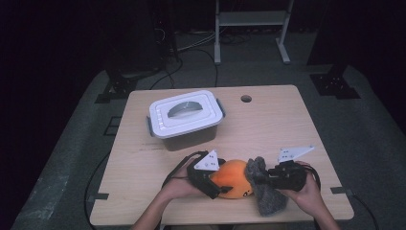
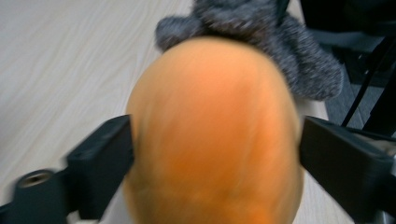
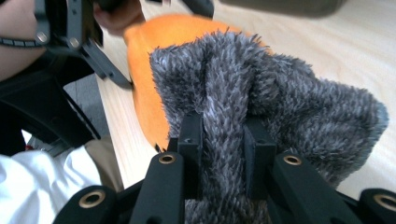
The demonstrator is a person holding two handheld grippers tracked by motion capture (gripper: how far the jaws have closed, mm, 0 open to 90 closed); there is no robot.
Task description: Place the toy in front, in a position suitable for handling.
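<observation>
The light wooden table (image 1: 287, 124) carried a lidded white storage box (image 1: 186, 117), well beyond the left gripper (image 1: 210, 179). An orange ball-shaped toy (image 1: 233, 178) lay between both grippers, with a grey fuzzy cloth (image 1: 266, 191) against the right gripper (image 1: 268, 178).

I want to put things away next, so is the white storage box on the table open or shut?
Shut. The white lid lies flat on the storage box, covering its whole top.

The ball (image 1: 233, 178) lies at the near edge of my counter (image 1: 268, 124), the furry cloth (image 1: 266, 189) touching its right side; the lidded box (image 1: 186, 119) sits behind, farther left.
</observation>
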